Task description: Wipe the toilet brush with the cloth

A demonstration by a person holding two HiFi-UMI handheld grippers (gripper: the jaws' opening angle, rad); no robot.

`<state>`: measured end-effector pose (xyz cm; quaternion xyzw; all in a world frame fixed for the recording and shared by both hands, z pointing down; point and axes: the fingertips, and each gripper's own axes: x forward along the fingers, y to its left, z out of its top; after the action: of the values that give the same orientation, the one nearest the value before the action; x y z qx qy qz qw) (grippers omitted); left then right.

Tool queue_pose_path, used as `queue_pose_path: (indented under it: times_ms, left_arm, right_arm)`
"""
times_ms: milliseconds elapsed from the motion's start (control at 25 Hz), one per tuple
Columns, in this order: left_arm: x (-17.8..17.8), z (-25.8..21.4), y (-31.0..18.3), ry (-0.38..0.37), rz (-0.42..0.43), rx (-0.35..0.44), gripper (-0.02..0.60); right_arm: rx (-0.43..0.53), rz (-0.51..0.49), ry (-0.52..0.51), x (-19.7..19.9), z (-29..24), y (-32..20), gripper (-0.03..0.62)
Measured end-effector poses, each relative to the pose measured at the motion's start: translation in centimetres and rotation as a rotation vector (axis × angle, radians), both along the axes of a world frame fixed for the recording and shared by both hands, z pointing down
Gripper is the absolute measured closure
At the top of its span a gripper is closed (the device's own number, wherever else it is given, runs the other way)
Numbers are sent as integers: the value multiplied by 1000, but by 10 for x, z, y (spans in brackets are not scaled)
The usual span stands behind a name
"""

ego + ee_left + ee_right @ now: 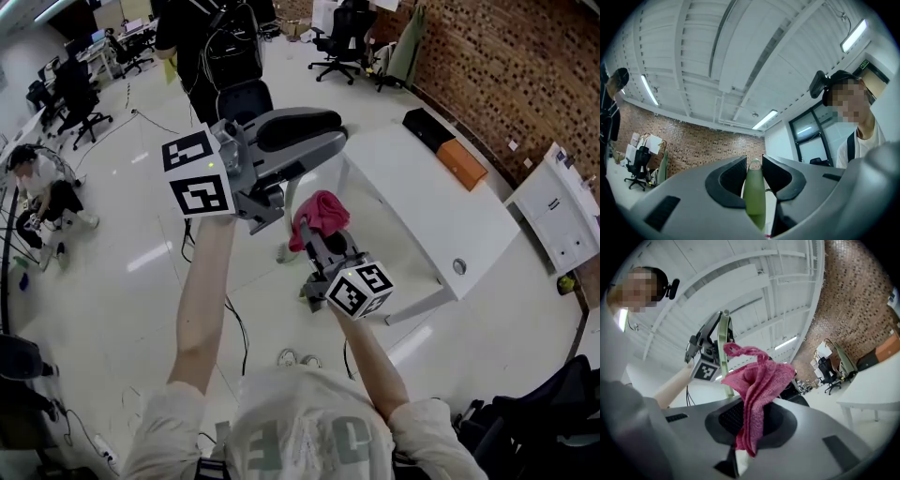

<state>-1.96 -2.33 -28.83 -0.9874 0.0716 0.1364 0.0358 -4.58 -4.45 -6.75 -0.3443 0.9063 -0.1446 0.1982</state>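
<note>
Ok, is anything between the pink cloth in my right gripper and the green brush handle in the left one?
Nothing visible. In the right gripper view, the cloth in the right gripper overlaps the brush handle clamped by the left gripper, with no other object between them; whether they touch is unclear.

The brush (754, 197) is showing only its green handle. In the left gripper view the jaws of the left gripper (753, 161) are squeezing it and covering its sides, and its low end is hiding behind the gripper's grey body. In the right gripper view the cloth (759, 376) is hiding the lower handle. It is also covering the pads of the right gripper (754, 411), whose jaws are pinching it. In the head view the left gripper is blocking the brush. The bristle end is hiding in every view.
</note>
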Motion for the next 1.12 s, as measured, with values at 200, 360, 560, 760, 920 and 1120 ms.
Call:
queue_pose_path:
  times_ms: [200,360,560,760,920,1120]
  left_arm:
    - [-12,20,-16,-77,-94,-22,469]
    - [-30,53,-53,-128,-245,-99,469]
    - [-41,63,-70,-96,-334,-144,469]
    - [-33,59,-65,-54,-291,-156,471]
    - [-34,59,-67,-8,-264,-182,471]
    - [-44,53,-68,-12,-269,-160,471]
  right_arm:
    - [7,56,92,1,14,1,562]
    - [123,90,216,-2,-3,24,562]
    - [59,74,465,-35,51,18,563]
    - [22,126,612,-37,83,-2,562]
    - [15,167,662,-32,88,-17,562]
    - [-36,199,693,-21,109,-20,562]
